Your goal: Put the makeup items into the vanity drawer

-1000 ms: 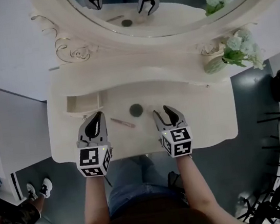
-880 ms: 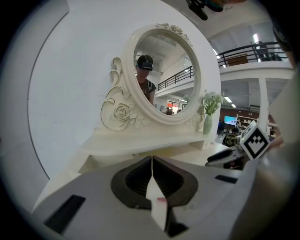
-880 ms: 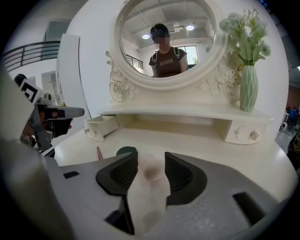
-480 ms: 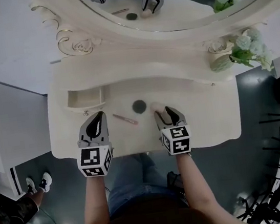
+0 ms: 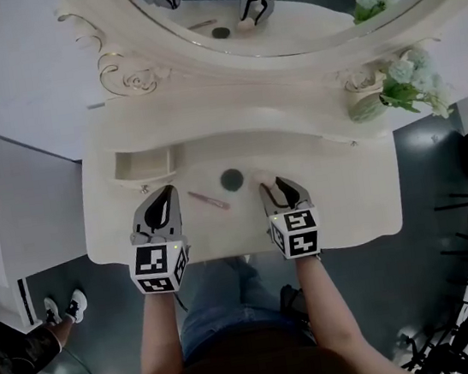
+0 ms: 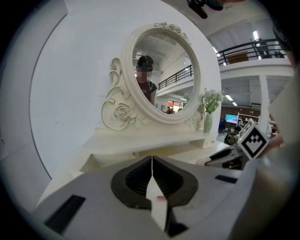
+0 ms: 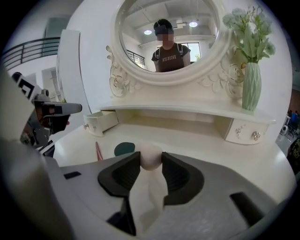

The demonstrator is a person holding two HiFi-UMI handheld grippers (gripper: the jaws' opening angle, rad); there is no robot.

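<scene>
Had just been closing the right claw (image 5: pixel 274 186) round the pale pink egg-shaped makeup sponge (image 7: pixel 151 161) on the cream table (image 5: pixel 340 201), pinching it for carrying to the small open cream drawer (image 5: pixel 143 164); left claw (image 6: pixel 151 161) pressed together, empty.

Pale round thing (image 7: pixel 150 158) near the tabletop's front edge is mostly hidden in head view by the right gripper (image 5: pixel 272 188), whose jaws have just been closing, pads on it. Slim pink stick (image 5: pixel 208 200) and dark disc (image 5: pixel 232 179) mid-tabletop are too small to identify. Mirror (image 5: pixel 304 8) is cut off at the picture's top edge.
</scene>
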